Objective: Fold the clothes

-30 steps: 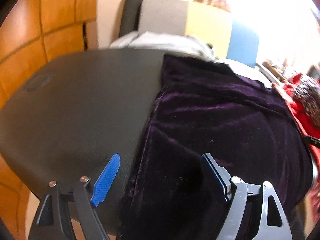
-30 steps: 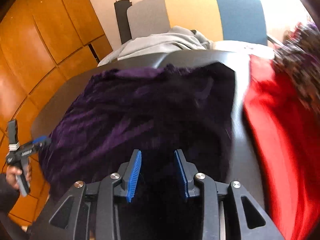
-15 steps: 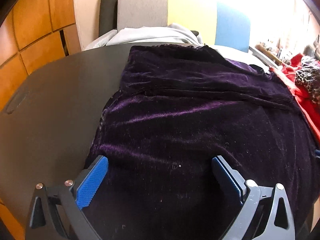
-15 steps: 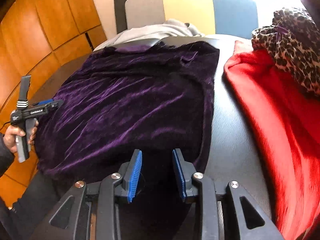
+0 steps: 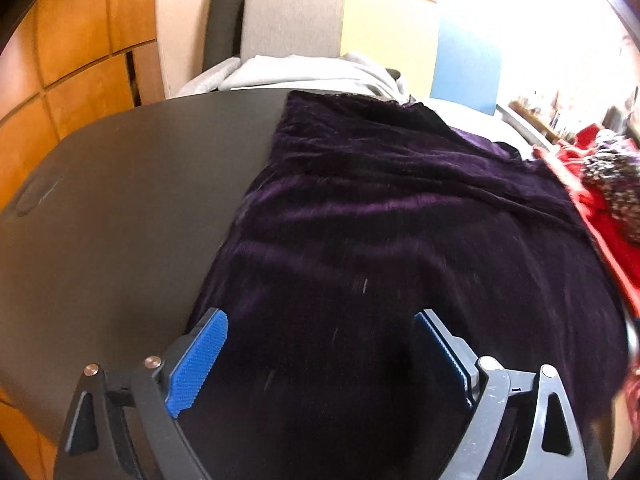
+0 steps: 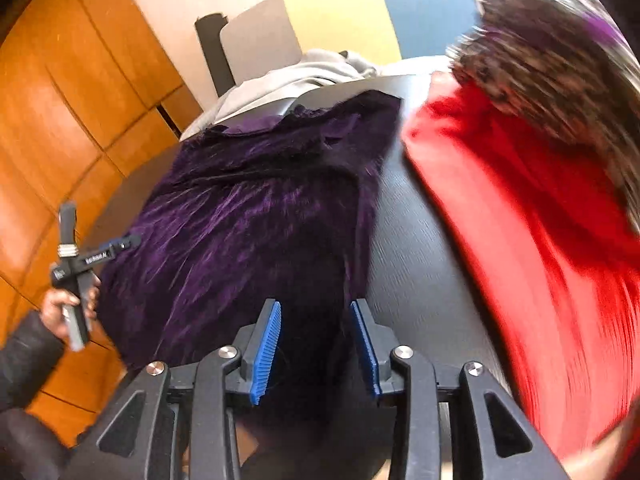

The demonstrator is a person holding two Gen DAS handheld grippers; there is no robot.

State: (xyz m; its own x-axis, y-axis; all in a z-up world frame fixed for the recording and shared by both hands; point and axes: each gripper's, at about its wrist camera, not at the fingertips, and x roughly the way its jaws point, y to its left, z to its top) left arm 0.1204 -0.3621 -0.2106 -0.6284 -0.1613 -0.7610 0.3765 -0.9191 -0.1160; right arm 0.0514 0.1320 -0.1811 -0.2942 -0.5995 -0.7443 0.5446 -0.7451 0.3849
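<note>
A dark purple velvet garment [image 5: 380, 240] lies spread flat on the black table [image 5: 120, 200]. My left gripper [image 5: 320, 332] is wide open at the garment's near left edge, its left fingertip [image 5: 208, 332] just over the cloth's border. My right gripper [image 6: 316, 320] stands partly open over the near right corner of the purple garment [image 6: 248, 232], with dark cloth showing between the jaws but not pinched. The right wrist view, which is motion-blurred, also shows the left gripper [image 6: 92, 256], held by a hand [image 6: 66, 308].
A red garment [image 6: 520, 240] with a leopard-print piece [image 6: 552, 68] on it lies on the table to the right. A grey garment [image 5: 304, 74] rests on a grey, yellow and blue chair [image 5: 360, 28] behind. Orange wooden panels [image 5: 80, 40] line the left.
The left gripper has shifted left, so more bare table shows beside the garment. The right gripper has tilted and swung, blurring its view. Both jaw gaps look unchanged.
</note>
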